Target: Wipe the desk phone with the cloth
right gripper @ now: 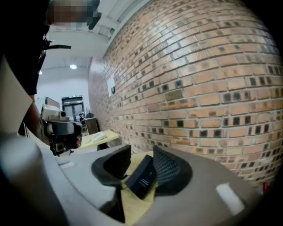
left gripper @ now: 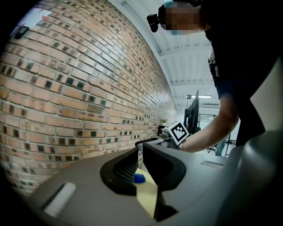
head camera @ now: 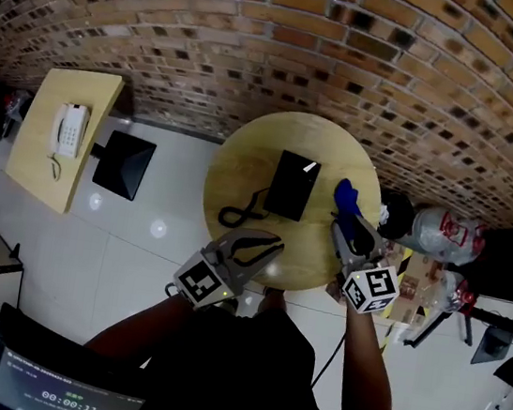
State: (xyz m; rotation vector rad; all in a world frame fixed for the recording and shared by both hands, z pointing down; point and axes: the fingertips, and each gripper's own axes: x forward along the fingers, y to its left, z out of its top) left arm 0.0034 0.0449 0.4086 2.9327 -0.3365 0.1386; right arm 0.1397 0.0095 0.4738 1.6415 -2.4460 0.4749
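The left tongs and right tongs hover spread and empty at the round desk. The blue cloth lies just beside the black desk phone. A shallow pinch could drop the cloth, and a hard wipe could shove the phone.

- round wooden table: black desk phone lies flat near centre
- coiled cord on the tabletop, left of phone
- blue cloth right of phone, apart from it

Bright even light, fisheye-warped edges
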